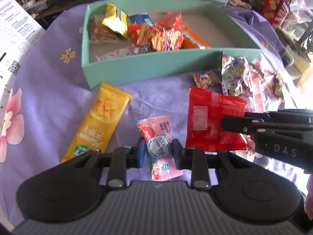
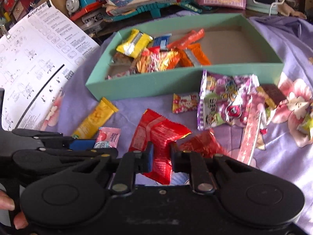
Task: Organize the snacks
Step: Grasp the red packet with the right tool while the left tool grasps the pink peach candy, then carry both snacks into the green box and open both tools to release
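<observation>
Nearest, the left gripper (image 1: 158,153) is clamped on a small pink candy sachet (image 1: 159,148), and just to its right the right gripper (image 2: 161,157) is pinched shut on a crumpled red packet (image 2: 156,143). Both grips catch only thin, slippery wrapper (the red one looks bunched at one end), so either snack could slide free on the way. Farther off, the green box (image 1: 148,66) already holds several snacks, and its near wall could snag a dangling packet carried low.

- Your right gripper (image 1: 232,124) covers part of the red packet (image 1: 207,123).
- Snacks hide the box (image 2: 148,84) floor on the left.
- The sheet (image 2: 39,62) runs off the left edge; its print is too small to read.
</observation>
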{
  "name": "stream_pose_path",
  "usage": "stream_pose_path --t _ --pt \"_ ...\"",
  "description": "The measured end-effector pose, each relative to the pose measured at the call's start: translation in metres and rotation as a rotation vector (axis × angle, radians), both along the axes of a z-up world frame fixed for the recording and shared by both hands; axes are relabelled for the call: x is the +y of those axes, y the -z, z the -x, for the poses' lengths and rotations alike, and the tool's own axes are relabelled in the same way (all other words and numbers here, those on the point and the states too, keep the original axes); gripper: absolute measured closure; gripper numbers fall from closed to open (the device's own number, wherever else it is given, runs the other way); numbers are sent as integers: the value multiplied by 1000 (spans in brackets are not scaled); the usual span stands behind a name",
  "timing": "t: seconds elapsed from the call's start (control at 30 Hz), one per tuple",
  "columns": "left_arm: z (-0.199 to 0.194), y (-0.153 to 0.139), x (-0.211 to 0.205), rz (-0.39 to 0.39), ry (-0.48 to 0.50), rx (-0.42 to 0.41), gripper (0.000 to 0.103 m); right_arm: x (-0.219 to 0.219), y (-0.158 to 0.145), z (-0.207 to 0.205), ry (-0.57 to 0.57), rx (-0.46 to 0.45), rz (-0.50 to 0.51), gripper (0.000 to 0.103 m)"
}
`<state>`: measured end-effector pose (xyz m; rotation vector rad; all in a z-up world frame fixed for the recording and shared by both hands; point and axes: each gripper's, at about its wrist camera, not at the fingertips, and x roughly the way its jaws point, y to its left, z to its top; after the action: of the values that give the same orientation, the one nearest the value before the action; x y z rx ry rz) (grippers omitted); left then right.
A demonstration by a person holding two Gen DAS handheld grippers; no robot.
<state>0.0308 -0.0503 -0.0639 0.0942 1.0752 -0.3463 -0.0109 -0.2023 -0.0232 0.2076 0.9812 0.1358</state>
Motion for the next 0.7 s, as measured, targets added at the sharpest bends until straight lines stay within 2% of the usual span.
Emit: stream_pose_path --t 0.37,0.7 --pt "-18 -48 3 78 7 -73 75 -27 -39 -11 54 -95 29 87" --pt "-93 -93 -26 94 12 -156 75 -70 -73 -60 115 -175 68 87"
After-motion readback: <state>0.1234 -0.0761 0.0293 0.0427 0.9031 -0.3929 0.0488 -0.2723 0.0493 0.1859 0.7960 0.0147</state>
